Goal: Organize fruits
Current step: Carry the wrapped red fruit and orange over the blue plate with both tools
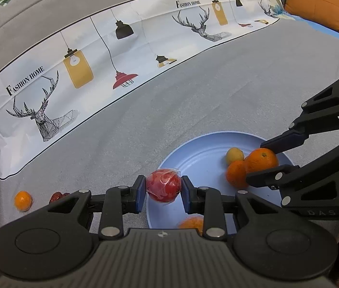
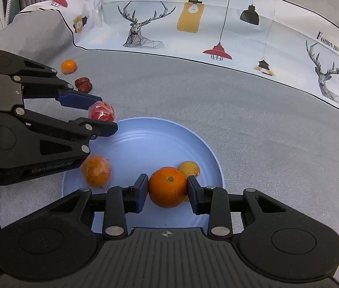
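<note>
My left gripper (image 1: 162,189) is shut on a red fruit in clear wrap (image 1: 163,187), held at the left rim of the light-blue plate (image 1: 193,158). In the right wrist view that fruit (image 2: 102,114) hangs just past the plate's (image 2: 145,148) far-left rim, in the left gripper (image 2: 104,115). My right gripper (image 2: 168,192) is shut on a large orange (image 2: 168,186) over the plate; from the left wrist this gripper (image 1: 260,160) and orange (image 1: 263,158) sit at the right. On the plate lie a yellow fruit (image 2: 189,168), a wrapped orange (image 2: 96,174) and another orange (image 1: 235,174).
A small orange (image 2: 68,66) and dark red dates (image 2: 83,84) lie on the grey cloth left of the plate. A printed deer-and-lamp sheet (image 2: 193,36) stands along the back. An orange cushion (image 1: 316,4) sits at the far right.
</note>
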Available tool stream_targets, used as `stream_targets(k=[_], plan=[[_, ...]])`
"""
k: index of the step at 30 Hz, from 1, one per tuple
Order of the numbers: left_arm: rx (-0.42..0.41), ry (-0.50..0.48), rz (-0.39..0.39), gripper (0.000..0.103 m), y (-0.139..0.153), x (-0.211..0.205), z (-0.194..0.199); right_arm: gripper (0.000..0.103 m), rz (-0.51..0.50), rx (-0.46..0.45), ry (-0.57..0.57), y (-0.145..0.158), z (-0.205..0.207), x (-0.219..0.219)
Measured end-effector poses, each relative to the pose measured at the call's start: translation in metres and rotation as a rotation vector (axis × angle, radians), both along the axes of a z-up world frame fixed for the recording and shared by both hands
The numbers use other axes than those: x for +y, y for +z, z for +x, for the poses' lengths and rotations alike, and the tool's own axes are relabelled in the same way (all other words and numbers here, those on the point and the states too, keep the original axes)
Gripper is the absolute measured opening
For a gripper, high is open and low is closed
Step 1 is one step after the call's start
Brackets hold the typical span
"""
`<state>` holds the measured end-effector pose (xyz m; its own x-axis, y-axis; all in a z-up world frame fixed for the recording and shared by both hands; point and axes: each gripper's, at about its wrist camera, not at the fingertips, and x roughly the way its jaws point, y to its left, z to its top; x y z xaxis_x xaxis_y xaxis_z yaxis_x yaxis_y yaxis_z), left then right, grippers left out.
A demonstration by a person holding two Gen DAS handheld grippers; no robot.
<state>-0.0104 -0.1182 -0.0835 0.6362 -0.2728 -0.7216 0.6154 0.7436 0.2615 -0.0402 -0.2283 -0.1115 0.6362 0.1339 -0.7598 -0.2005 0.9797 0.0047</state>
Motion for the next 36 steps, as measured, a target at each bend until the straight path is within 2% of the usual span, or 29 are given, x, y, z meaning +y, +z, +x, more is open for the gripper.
stream_targets(k=[36], plan=[[-0.008,-0.024,-0.001,0.034,0.0003,-0.0045,-0.0049,0.037,0.0,0.0,0.001,-0.0003,0.0004,0.0007]])
